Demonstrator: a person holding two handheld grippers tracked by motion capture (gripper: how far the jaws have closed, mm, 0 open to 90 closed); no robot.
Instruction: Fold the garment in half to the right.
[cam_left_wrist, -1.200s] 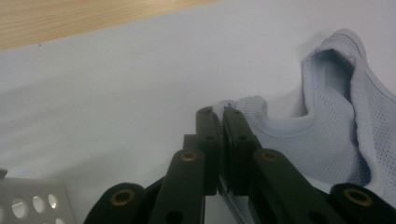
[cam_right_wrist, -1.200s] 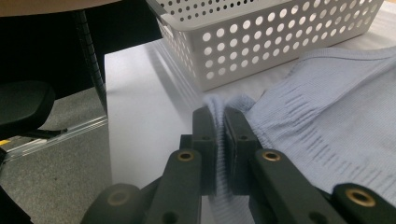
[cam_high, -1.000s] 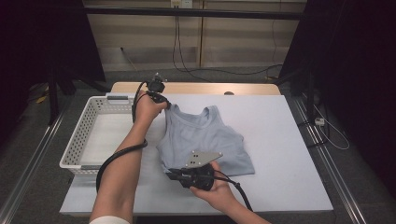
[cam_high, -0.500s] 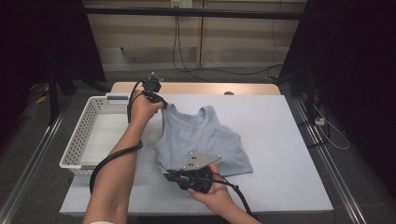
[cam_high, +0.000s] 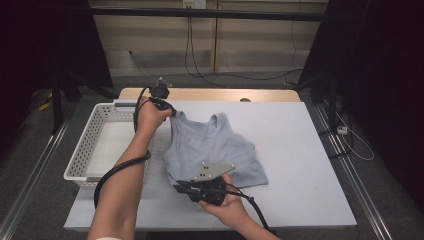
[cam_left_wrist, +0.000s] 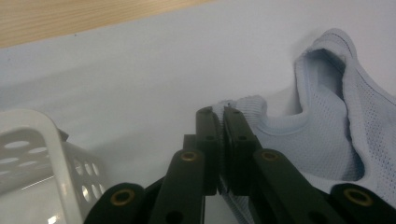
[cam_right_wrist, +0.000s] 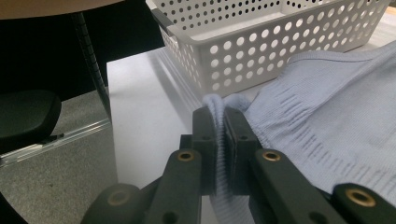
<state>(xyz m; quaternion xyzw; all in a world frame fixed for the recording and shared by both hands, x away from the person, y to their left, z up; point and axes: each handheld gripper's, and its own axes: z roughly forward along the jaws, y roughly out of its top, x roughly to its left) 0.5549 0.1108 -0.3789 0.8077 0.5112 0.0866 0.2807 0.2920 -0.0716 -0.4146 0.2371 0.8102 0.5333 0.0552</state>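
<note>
The left gripper (cam_left_wrist: 218, 116) is clamped on the shoulder strap of the pale blue knit top (cam_high: 212, 150), and the right gripper (cam_right_wrist: 218, 116) on its ribbed hem corner; gripping opposite ends likely keeps the limp fabric spread. The top lies flat on the white table (cam_high: 300, 150), beside the perforated white plastic basket (cam_high: 87, 150).

Right gripper (cam_high: 181, 186) hides the tank top (cam_high: 212, 147) hem corner.
</note>
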